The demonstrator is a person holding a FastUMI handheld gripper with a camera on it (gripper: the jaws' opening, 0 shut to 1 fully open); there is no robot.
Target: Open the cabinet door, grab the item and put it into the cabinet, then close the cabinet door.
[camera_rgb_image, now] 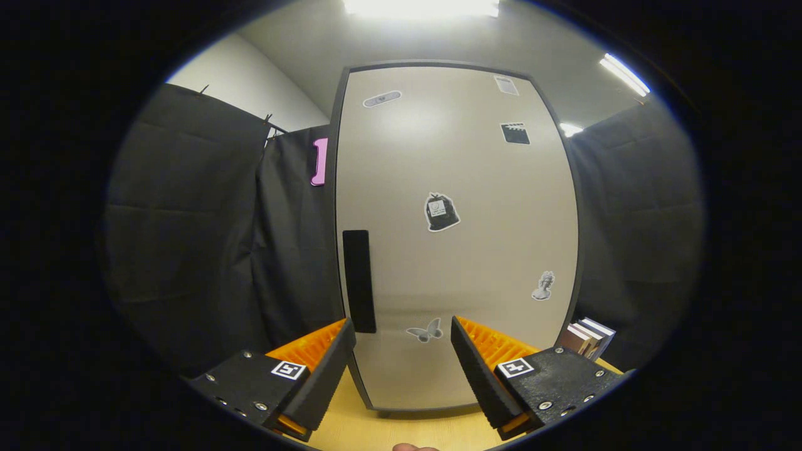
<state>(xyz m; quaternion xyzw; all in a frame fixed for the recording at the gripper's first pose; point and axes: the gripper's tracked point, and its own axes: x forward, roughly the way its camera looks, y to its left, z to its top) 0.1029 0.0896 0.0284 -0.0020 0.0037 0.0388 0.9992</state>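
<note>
Black cloth wall hangs at 9 o'clock, w/ a small pink thing (pixel 319 161) stuck on it right by the cabinet's left edge.

Next, going right: the cabinet (pixel 456 238) stands tall on the bench (pixel 401 429), straight ahead of the gripper (pixel 403 335). Its door (pixel 476 188) is shut, pale w/ a dark frame. The handle (pixel 359 280) is a long black bar near the door's left edge, at about 7 o'clock from the door's middle. Its low end sits just above the left finger's tip; can't tell if they touch.

The gripper is spread wide, holding nothing. Both fingers point at the door's bottom part, and a butterfly sticker (pixel 425 330) shows in the gap betw. them.

More stickers on the door: a bag-shaped one (pixel 442 212) near the middle, a dark square one (pixel 515 133) at 1 o'clock, a little statue head (pixel 544 286) at 4 o'clock.

Far right, at 4 o'clock past the right finger, some books (pixel 586 337) stand on the bench just beside the cabinet.

A bit of a hand (pixel 415 447) peeks in at 6 o'clock.
</note>
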